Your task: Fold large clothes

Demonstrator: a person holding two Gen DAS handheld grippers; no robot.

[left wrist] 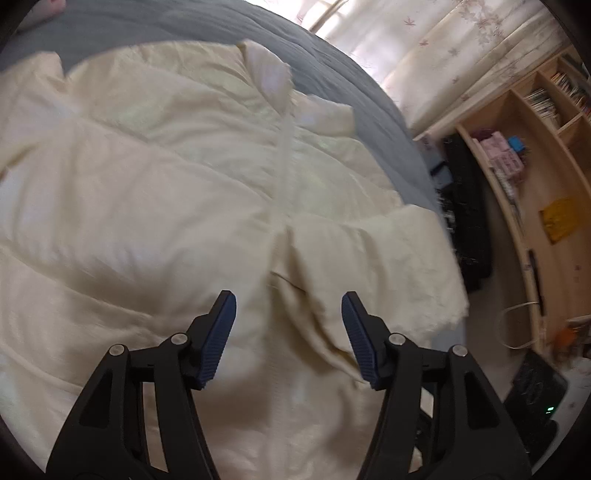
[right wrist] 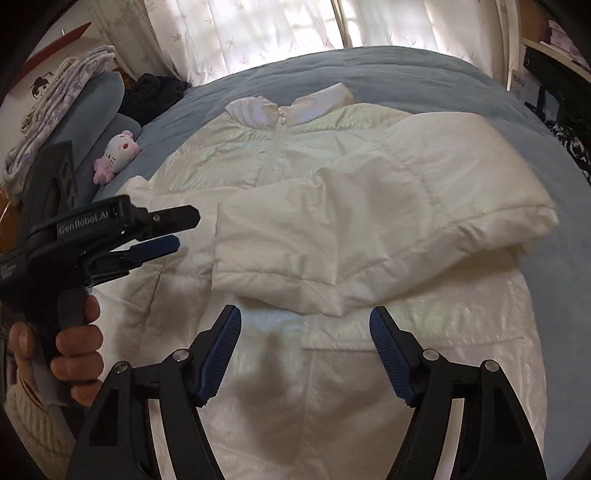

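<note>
A cream padded jacket (left wrist: 147,184) lies front-up on the blue-grey bed (left wrist: 184,26), zip down its middle and collar (left wrist: 269,74) at the far end. In the right wrist view one sleeve (right wrist: 369,221) is folded across the jacket's (right wrist: 258,155) chest, its cuff near the zip. My left gripper (left wrist: 289,299) hovers open over the lower front, nothing between its fingers. It also shows at the left of the right wrist view as the left gripper (right wrist: 186,229), held by a hand (right wrist: 77,343). My right gripper (right wrist: 304,312) stands open just below the folded sleeve, empty.
A pink and white plush toy (right wrist: 116,155), stacked pillows and bedding (right wrist: 55,110) and a dark garment (right wrist: 155,92) sit at the bed's (right wrist: 369,66) far left. Wooden shelves (left wrist: 535,184) and a black object (left wrist: 469,221) stand beside the bed. Curtains hang behind.
</note>
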